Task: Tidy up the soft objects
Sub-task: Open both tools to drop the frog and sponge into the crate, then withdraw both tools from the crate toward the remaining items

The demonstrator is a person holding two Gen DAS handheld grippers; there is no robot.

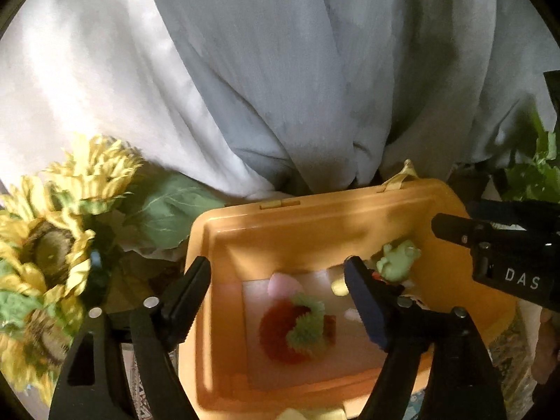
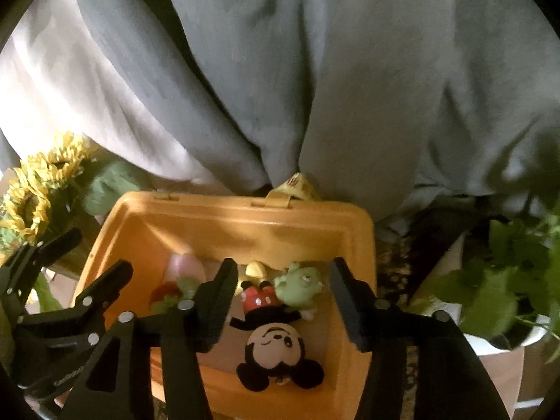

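While claws gape: toys (image 2: 276,329) in bin (image 2: 301,218)

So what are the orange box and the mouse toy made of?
The orange bin looks like smooth moulded plastic: slightly glossy walls, rounded rim, hinge tabs. The mouse plush looks like soft fabric, probably stuffed: matte, fuzzy black ears, stitched face, red cloth shorts.

White letters "DAS" stand on the black body of the right gripper (image 1: 451,231), seen at the right edge of the left wrist view; nothing else is legible
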